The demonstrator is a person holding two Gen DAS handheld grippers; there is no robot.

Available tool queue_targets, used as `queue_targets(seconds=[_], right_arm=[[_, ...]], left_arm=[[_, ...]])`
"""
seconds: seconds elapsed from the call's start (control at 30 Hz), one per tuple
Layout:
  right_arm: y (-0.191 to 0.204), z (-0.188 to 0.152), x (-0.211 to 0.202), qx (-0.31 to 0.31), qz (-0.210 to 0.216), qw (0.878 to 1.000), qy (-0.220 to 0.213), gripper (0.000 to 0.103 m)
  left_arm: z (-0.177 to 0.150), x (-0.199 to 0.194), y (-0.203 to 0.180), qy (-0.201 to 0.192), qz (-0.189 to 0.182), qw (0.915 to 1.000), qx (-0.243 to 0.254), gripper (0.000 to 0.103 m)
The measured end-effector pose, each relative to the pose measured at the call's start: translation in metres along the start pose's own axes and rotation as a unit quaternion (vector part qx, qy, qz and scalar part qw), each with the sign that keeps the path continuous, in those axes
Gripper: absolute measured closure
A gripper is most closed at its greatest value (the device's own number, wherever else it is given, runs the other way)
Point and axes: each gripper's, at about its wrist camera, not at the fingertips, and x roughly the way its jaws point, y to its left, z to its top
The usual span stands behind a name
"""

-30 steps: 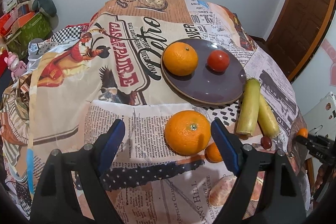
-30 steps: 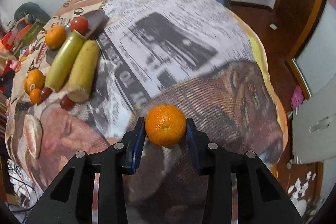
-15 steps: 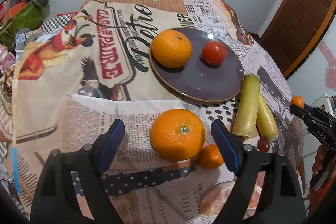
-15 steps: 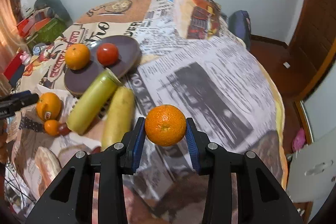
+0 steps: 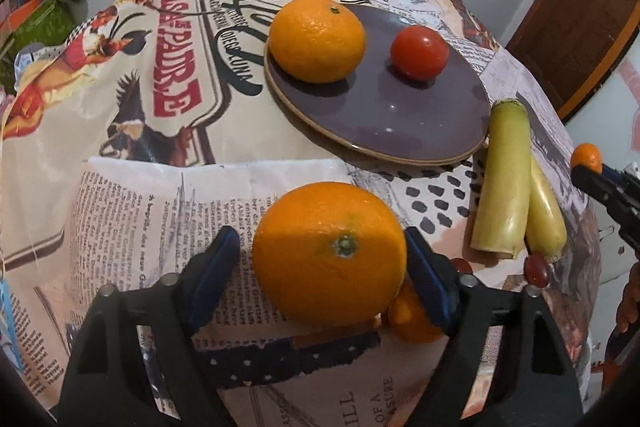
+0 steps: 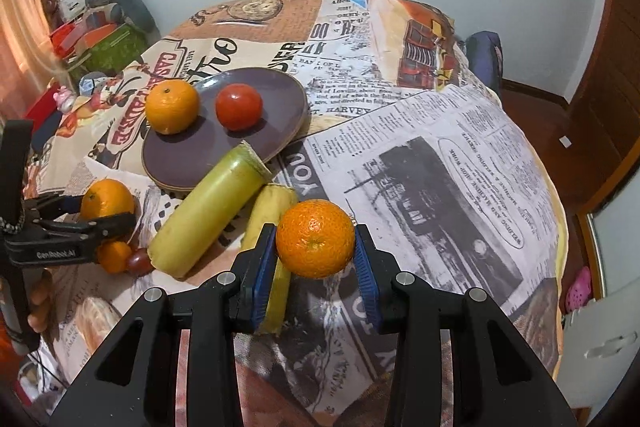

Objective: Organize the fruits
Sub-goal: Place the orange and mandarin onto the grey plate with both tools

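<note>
Our left tool (image 5: 322,259) stands over the big orange (image 5: 329,253) at lower centre of its view; the jaws have just been closing and bracket the fruit. The right pad looks to be against the peel, a slit of cloth shows at the left pad, so we cannot tell whether they grip yet. The orange lies on the newspaper-print cloth of the tabletop (image 5: 132,211), with a small mandarin (image 5: 412,319) tucked at its lower right. Above, the purple plate (image 5: 400,123) carries a second orange (image 5: 317,39) and a tomato (image 5: 419,51). Right of it lie two pale green stalks (image 5: 505,179) side by side, a grape (image 5: 537,270) at their near ends. Our right tool (image 6: 315,255), at lower centre of its own view, is clamped narrowly on a mandarin-sized orange (image 6: 315,243), held clear above the cloth.
</note>
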Motion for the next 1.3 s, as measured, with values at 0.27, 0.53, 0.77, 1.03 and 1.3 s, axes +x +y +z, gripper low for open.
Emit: queue_targets(seconds=[0.27, 0.53, 0.77, 1.03, 1.3], right_arm=[[0.004, 0.005, 0.001, -0.001, 0.011, 1.000, -0.007, 0.068], [0.012, 0.020, -0.002, -0.011, 0.024, 0.999, -0.028, 0.068], [0.021, 0.033, 0.000, -0.026, 0.035, 0.998, -0.043, 0.068], [0.028, 0.047, 0.010, -0.040, 0.043, 0.997, -0.052, 0.068], [0.032, 0.064, 0.025, -0.051, 0.046, 0.996, -0.053, 0.068]], left_arm=[[0.003, -0.003, 0.002, 0.002, -0.014, 0.9998, -0.010, 0.037], [0.017, -0.022, 0.010, -0.023, -0.009, 0.9995, -0.020, 0.037], [0.039, -0.044, 0.013, -0.061, -0.007, 0.9978, -0.023, 0.037], [0.063, -0.044, 0.007, -0.077, -0.008, 0.9968, -0.018, 0.037], [0.076, -0.026, -0.010, -0.072, -0.018, 0.9972, 0.000, 0.037]])
